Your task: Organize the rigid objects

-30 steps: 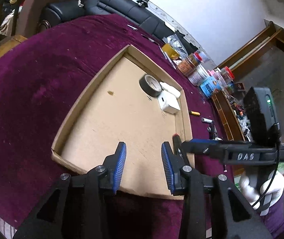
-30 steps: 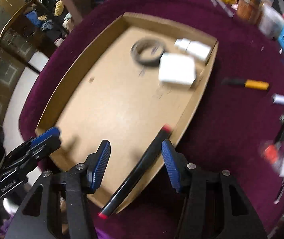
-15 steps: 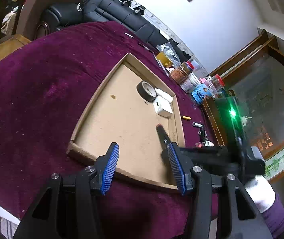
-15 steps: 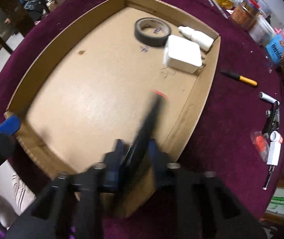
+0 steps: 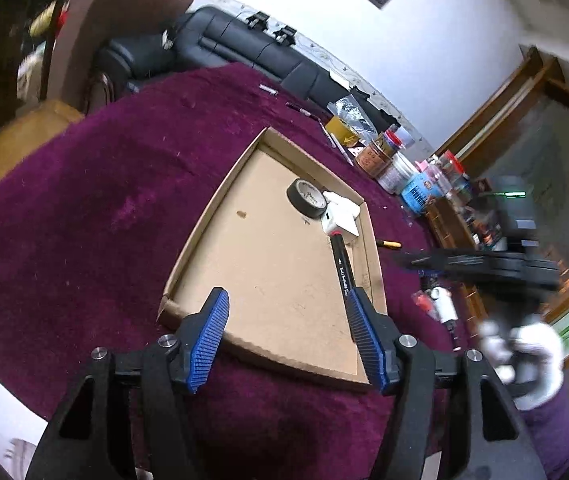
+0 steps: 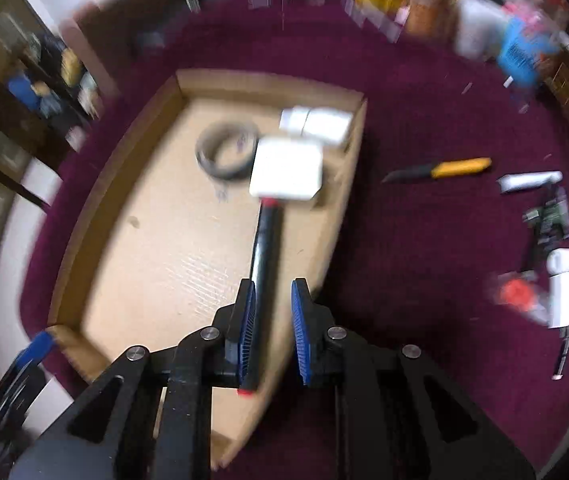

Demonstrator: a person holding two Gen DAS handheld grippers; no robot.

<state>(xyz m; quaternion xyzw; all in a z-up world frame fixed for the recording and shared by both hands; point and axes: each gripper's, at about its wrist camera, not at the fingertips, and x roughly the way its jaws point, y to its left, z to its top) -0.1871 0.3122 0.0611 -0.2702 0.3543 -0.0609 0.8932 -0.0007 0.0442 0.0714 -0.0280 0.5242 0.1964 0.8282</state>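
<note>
A shallow cardboard tray [image 5: 220, 200] [image 6: 132, 128] lies on the purple cloth. In it are a black tape roll [image 5: 306, 197] [image 6: 224, 152], a white square charger [image 5: 340, 218] [image 6: 286, 172] and a white block [image 6: 318, 122]. A black marker with red ends [image 5: 342, 262] [image 6: 264, 248] lies in the tray, its tip against the charger. My right gripper [image 6: 270, 320] is open with the marker loose between its jaws, beside the left pad. My left gripper [image 5: 288, 328] is wide open and empty over the tray's near edge.
On the cloth right of the tray lie a yellow-and-black pen [image 6: 440, 170] [image 5: 390, 244], a small white tube [image 6: 530, 182], a dark tool [image 6: 548, 220] and a white-and-red item [image 6: 560, 292] [image 5: 440, 306]. Jars and boxes [image 5: 396, 160] crowd the far edge. A black sofa [image 5: 244, 52] is behind.
My right gripper carried the marker into the tray and opened, leaving it lying against the charger. My left gripper opened wider and pulled back a little.
</note>
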